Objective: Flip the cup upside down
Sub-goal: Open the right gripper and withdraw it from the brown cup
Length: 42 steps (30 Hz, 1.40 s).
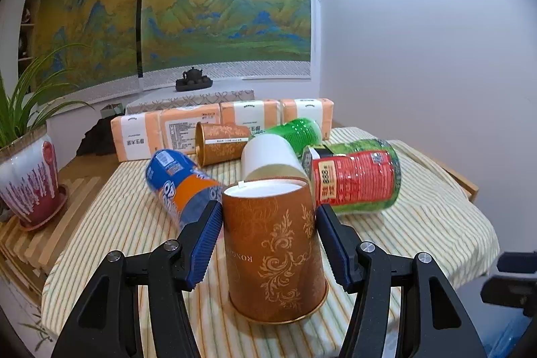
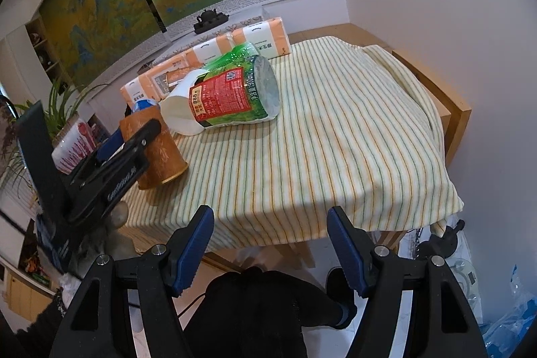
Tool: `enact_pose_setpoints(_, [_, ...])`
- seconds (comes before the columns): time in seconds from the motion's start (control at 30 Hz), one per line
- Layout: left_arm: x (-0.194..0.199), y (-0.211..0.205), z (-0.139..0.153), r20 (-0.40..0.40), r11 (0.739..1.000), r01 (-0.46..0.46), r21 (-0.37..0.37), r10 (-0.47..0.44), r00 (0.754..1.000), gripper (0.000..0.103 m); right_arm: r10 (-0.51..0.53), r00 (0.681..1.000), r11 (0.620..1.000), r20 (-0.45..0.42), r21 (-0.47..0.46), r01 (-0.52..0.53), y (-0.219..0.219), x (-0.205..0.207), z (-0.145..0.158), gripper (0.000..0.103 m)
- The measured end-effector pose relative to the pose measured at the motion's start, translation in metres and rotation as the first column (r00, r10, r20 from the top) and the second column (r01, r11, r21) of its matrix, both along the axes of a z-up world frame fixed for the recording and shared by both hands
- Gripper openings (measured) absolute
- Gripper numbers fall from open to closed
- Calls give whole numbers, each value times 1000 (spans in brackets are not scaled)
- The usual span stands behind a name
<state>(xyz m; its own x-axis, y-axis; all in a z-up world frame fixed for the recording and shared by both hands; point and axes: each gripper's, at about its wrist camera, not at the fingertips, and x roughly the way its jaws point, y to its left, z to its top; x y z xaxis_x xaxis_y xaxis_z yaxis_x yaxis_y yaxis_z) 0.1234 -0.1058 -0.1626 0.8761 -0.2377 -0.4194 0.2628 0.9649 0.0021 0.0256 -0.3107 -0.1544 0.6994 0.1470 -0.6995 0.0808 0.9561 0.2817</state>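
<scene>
1. Potted plant (image 1: 30, 180): far left on the wooden slats beside the counter, well apart from the work.
2. Blue-and-orange bottle (image 1: 178, 183): lying on its side on the striped cloth (image 1: 419, 223), just behind and left of the task cup.
3. Left claw (image 1: 266, 244): we see its blue pads (image 1: 204, 244) standing on either side of the brown cup, spread apart. The left pad looks to be at or very near the cup wall; a sliver of cloth shows between the right pad and the cup, so we judge the grip slack, not clamped.
4. Brown cup (image 1: 275, 250): the task's thing, near the front edge of the counter. Its wide gold-rimmed mouth is down on the cloth, its narrow white base up, its lettering inverted, and it leans a little.
5. Step in hand, as we judge it: the cup is already inverted and set down; this is the letting-go stage. The next move calls for drawing the left claw straight back, without brushing the leaning wall or tipping the cup.
6. Second brown cup (image 1: 221, 143), white cup (image 1: 268, 156), green bottle (image 1: 302, 130) and red-and-green bottle (image 1: 355, 180): all on their sides behind the task cup.
7. Tissue packs (image 1: 221, 126): a row along the back of the counter.
8. Right claw (image 2: 270, 250): spread wide and empty, hanging off the front edge of the counter, well apart from the cup.
</scene>
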Motion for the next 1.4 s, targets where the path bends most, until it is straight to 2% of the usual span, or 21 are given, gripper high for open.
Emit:
enact_pose_setpoints(0.27, [-12,0,-3,-21,999,37,12,-37,999,63,13,1000,1000,-2,5,-13,6,2,0,66])
enact_pose_setpoints(0.4, [-18,-1,-3,-21,999,49,15,-49,999,82,14,1000,1000,-4,4,-14,8,3,0,66])
enact_pose_setpoints(0.53, [-21,0,0,-32,998,69,14,-69,997,87,18,1000,1000,-3,4,-18,9,2,-1,66])
enact_pose_setpoints(0.67, [-31,11,10,-51,997,77,-18,-78,996,90,24,1000,1000,19,-8,-24,13,1,3,66])
enact_pose_setpoints(0.87, [-50,38,31,-90,999,41,-33,-44,995,96,53,995,997,88,-55,-48,30,-1,16,66])
enact_pose_setpoints(1.0, [-61,57,44,-114,1000,-4,-19,1,994,97,73,988,995,136,-74,-64,41,-2,26,72])
enact_pose_setpoints(1.17, [-73,79,57,-137,997,-68,-20,64,989,97,90,977,991,195,-117,-68,55,-4,37,73])
enact_pose_setpoints(1.23, [-78,86,61,-131,994,-106,-8,104,986,97,99,969,987,225,-144,-67,61,-5,43,81])
enact_pose_setpoints(1.4, [-93,102,71,-118,984,-179,-13,176,977,98,115,949,983,292,-174,-66,75,-10,57,86])
